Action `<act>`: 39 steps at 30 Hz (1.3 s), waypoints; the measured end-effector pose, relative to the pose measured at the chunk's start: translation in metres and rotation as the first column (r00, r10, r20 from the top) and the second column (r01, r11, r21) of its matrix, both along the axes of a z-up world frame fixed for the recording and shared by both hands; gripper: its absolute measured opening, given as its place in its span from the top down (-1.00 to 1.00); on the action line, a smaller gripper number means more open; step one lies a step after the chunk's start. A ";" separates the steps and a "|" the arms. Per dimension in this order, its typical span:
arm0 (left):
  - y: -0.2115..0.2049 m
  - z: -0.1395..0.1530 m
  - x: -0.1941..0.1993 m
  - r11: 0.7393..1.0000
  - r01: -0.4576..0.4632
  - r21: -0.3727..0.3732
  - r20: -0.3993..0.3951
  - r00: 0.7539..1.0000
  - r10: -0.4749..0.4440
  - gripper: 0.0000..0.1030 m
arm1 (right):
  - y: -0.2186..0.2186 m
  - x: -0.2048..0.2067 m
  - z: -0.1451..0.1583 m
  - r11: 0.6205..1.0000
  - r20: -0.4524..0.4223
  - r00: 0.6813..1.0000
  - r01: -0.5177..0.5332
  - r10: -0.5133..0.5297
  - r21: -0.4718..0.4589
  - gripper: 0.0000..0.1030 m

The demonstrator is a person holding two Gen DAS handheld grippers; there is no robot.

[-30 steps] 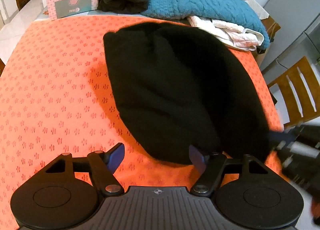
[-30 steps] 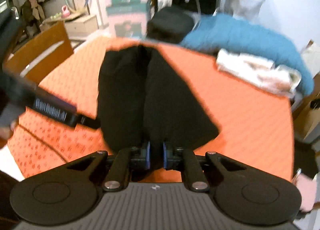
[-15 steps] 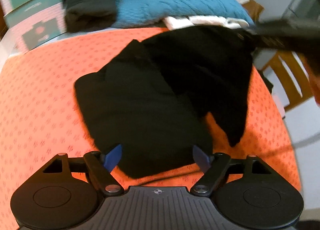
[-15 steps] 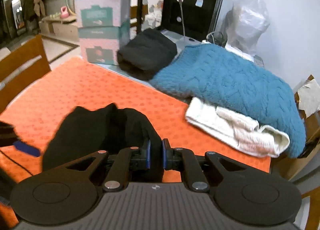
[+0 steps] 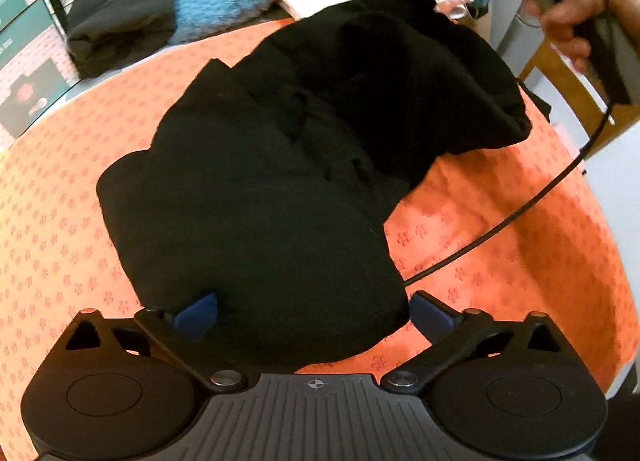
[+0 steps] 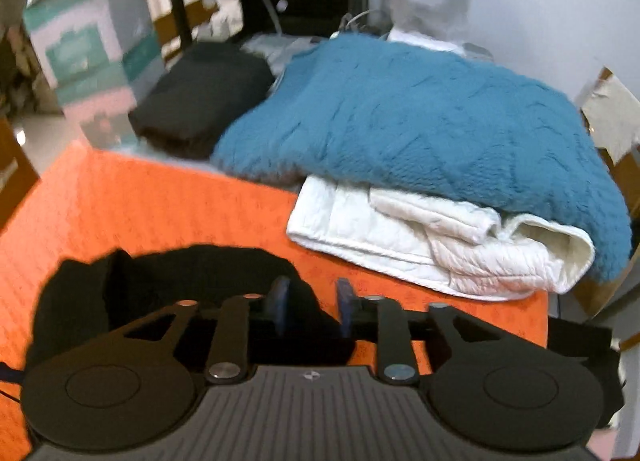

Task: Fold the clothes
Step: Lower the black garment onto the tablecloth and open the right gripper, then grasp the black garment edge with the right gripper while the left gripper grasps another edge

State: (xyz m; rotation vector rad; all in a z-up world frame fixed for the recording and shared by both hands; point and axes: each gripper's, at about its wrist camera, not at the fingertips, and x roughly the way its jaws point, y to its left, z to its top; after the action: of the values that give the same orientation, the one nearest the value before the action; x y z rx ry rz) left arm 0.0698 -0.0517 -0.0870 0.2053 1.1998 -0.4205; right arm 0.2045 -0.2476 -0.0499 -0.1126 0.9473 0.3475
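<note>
**Black garment half-folded on the orange cloth**

While the black garment lies bunched on the orange tablecloth, the left gripper sits at the garment's near edge with its 2 blue fingertips spread wide, one at each side of that edge, pinching nothing. At the garment's far end a thick fold is rolled over toward the middle. Just above that fold, the left wrist view shows the right gripper as a dark blurred bar, with a person's hand on its grip and a black cable curving down past the garment's right side. From its own camera, the right gripper has its fingers parted, a fold of the garment lying under the left one. Beyond the garment, at the tablecloth's far edge, lie a white quilted item, a teal knitted sweater on top of it, and a folded dark garment to the left.
</note>
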 end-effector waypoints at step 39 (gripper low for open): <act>0.073 0.022 0.000 0.968 -0.246 -0.054 0.094 0.964 0.251 0.60 | -0.035 -0.052 -0.032 0.976 -0.095 0.979 0.191 -0.181 0.107 0.99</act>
State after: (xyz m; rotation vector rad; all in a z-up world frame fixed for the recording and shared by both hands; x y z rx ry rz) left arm 0.0697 0.0210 -0.0653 0.0370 1.1007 -0.2130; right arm 0.1521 -0.2830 -0.0824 0.0976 1.0108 0.2343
